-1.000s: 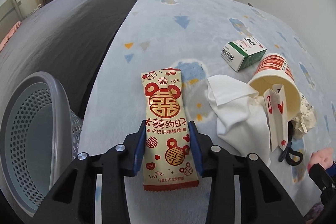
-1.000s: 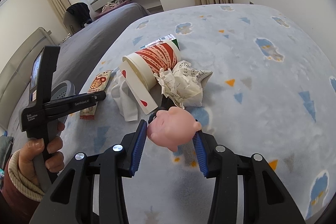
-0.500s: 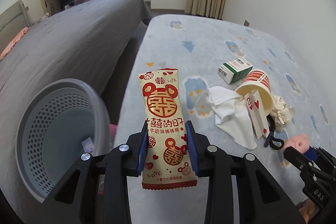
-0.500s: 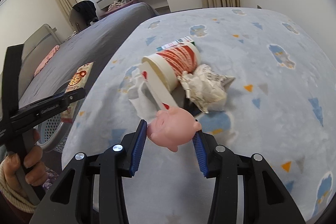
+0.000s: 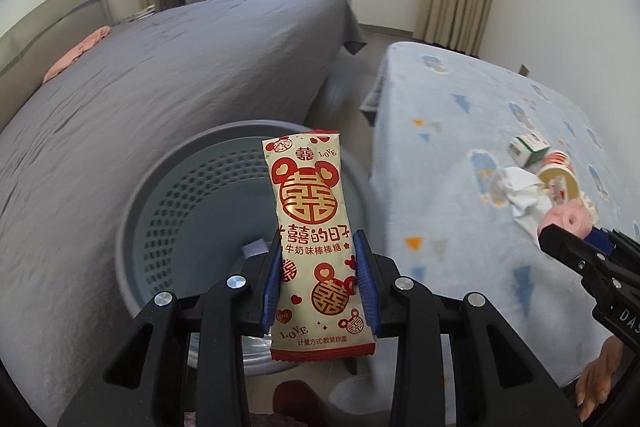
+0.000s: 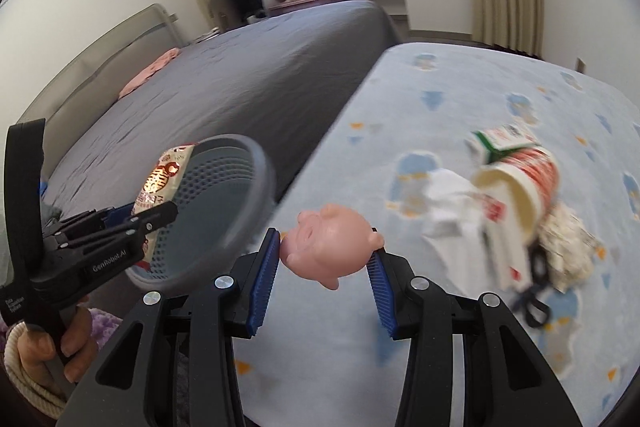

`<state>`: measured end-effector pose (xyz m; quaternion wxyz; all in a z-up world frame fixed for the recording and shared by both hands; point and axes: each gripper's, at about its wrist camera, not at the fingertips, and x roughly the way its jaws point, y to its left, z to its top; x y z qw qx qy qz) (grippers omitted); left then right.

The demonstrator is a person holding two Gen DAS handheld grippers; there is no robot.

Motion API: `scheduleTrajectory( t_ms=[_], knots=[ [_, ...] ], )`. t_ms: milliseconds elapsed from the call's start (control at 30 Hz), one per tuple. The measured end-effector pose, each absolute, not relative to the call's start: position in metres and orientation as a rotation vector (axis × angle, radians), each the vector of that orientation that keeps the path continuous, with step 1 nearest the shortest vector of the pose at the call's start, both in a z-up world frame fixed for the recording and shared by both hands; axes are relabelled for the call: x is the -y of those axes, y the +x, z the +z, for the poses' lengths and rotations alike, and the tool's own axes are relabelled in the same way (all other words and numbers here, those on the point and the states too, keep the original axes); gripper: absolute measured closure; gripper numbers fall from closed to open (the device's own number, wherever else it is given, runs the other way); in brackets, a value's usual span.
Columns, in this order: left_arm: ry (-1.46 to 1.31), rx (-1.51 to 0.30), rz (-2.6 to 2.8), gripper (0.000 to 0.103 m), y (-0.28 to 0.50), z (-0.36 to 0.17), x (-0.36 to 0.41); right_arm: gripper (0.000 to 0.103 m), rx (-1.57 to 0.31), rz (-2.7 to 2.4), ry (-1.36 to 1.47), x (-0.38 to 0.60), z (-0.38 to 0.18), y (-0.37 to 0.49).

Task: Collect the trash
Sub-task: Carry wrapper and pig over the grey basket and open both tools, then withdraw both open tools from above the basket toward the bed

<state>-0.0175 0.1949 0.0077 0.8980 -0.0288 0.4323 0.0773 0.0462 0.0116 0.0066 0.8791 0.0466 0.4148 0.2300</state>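
Note:
My left gripper is shut on a cream-and-red candy wrapper, held upright over the open mouth of the grey perforated bin. In the right wrist view the same wrapper hangs at the bin's rim. My right gripper is shut on a pink rubber pig toy, above the blue patterned bed near its left edge. On that bed lie a tipped paper cup, a white tissue, a green-white box, crumpled paper and black scissors.
A bed with a grey cover stands left of the bin. The bin sits in the gap between the two beds, with a small scrap inside it. A hand holds the left gripper's handle. Curtains and a window are at the back.
Both grippers have swung left and upward, away from the litter pile. The wrapper has been lifted off the blue bed and now hangs over the bin. The pig toy came along.

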Motion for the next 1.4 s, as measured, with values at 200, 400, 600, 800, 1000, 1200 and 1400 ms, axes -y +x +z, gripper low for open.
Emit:
scheduleTrajectory(
  t_ms=[200,400,600,800,1000,1200,1400],
  knots=[
    [-0.094,-0.897,0.213,0.07,-0.019,0.002,-0.235,0.061,-0.88,0.583,0.073,-0.072,0.006,0.07],
    [-0.135,-0.921,0.241,0.069,-0.012,-0.017,-0.261,0.061,-0.908,0.656,0.035,-0.12,-0.001,0.09],
    [-0.169,-0.908,0.257,0.065,-0.012,-0.019,-0.273,0.061,-0.925,0.685,-0.022,-0.147,-0.015,0.102],
    [-0.164,-0.901,0.29,0.045,-0.013,-0.019,-0.278,0.047,-0.918,0.681,-0.031,-0.156,-0.02,0.107],
    [-0.187,-0.909,0.316,0.044,-0.013,-0.022,-0.288,0.043,-0.901,0.662,-0.035,-0.155,-0.019,0.105],
    [-0.187,-0.895,0.324,0.038,-0.015,-0.021,-0.289,0.043,-0.916,0.651,-0.036,-0.153,-0.022,0.102],
    [-0.182,-0.893,0.326,0.037,-0.015,-0.022,-0.288,0.043,-0.914,0.646,-0.025,-0.148,-0.023,0.098]
  ],
)
